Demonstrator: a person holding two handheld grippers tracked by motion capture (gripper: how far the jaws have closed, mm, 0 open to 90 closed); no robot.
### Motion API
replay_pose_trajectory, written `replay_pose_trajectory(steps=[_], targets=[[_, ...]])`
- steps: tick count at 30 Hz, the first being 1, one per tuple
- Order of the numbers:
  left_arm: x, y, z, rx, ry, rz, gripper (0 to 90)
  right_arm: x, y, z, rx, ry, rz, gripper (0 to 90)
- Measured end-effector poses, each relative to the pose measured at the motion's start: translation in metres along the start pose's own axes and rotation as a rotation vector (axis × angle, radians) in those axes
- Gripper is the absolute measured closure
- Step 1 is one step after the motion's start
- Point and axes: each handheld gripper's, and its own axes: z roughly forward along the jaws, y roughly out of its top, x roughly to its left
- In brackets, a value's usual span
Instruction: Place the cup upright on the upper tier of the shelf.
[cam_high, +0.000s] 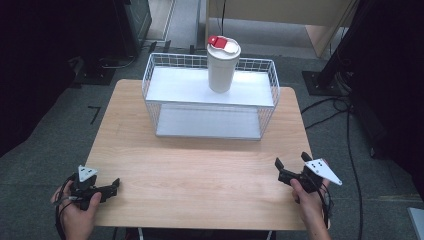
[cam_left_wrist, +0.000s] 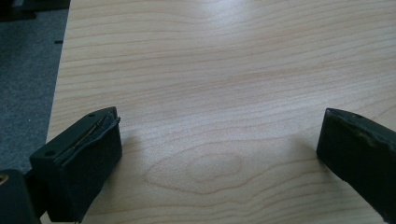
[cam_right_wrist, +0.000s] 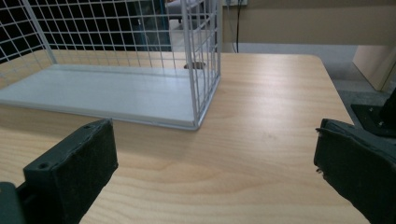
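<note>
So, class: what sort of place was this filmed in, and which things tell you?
Probably a lab or test room, not a home: a bare wooden table on grey carpet, cables trailing over the floor past dark equipment stands, and one staged setup, a white wire rack with a cup on top.

Left hand: comes in from the bottom left and is wrapped around its gripper's body.
Left black two-jaw gripper: held low and near level, pointing to the right, with its grey three-cornered plate on top; its own view shows the jaws spread wide with nothing between them.
Right hand: comes in from the bottom right and grips from below.
Right black two-jaw gripper: points forward and to the left, its jaws wide apart and holding nothing.
</note>
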Motion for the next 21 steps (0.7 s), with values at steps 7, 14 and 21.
replay_pose_trajectory(steps=[7, 14, 21], targets=[[0.000, 0.000, 0.000, 0.000, 0.000, 0.000, 0.4, -0.011, -0.013, -0.009, 0.033, -0.030, 0.004, 0.0], [0.000, 0.000, 0.000, 0.000, 0.000, -0.001, 0.4, -0.022, -0.028, -0.021, 0.068, -0.056, 0.001, 0.0], [0.000, 0.000, 0.000, 0.000, 0.000, -0.001, 0.4, -0.033, -0.037, -0.032, 0.106, -0.073, -0.010, 0.0]])
